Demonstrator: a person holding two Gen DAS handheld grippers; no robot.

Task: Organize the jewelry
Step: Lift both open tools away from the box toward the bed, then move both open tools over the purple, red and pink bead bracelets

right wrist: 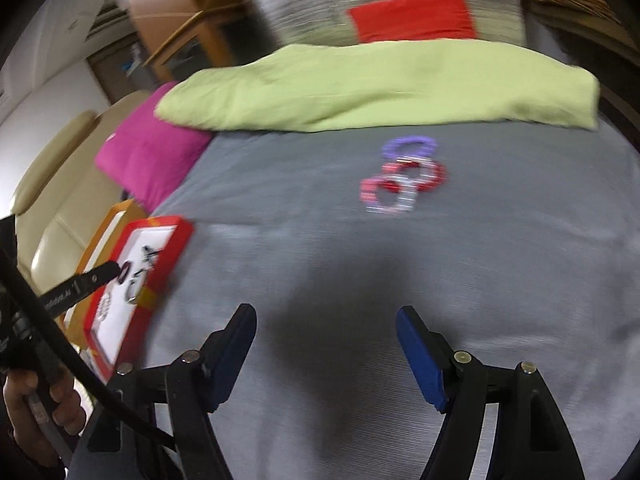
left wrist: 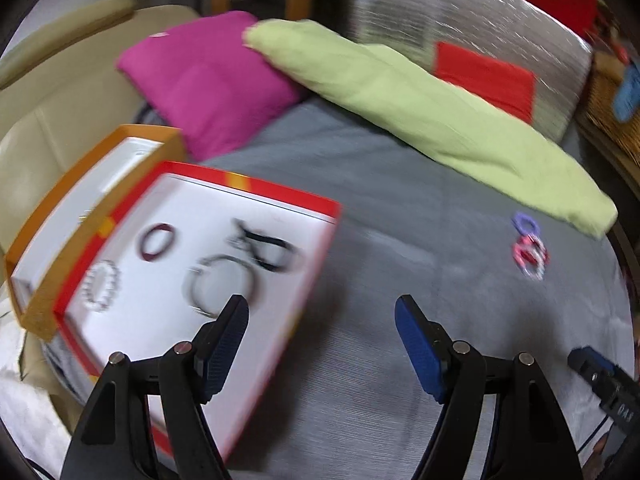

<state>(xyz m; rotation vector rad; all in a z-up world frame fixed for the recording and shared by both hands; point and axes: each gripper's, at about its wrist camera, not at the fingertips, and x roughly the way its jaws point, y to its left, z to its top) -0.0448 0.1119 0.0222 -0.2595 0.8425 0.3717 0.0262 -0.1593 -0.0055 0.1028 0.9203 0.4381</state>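
Bed [right wrist: 320, 280], grey cover. Red-rimmed box [left wrist: 280, 196], white inside, at the bed's left edge: 1 dark red bracelet [left wrist: 157, 242], 1 pearl bracelet [left wrist: 102, 286], 1 silver ring bracelet [left wrist: 220, 284], 1 black piece [left wrist: 272, 250]. Orange box [left wrist: 48, 208] touching behind it. Loose bracelet cluster [right wrist: 404, 178], purple, red, pink, near the green pillow [right wrist: 380, 84]. Left gripper [left wrist: 322, 312]: fingers apart, holding nothing, over the red box's near corner. Right gripper [right wrist: 326, 320]: fingers apart, holding nothing, over bare cover.

Loose bracelets [right wrist: 404, 178] on grey bedspread [right wrist: 440, 280], others [left wrist: 216, 268] in red-rimmed tray [left wrist: 280, 196]
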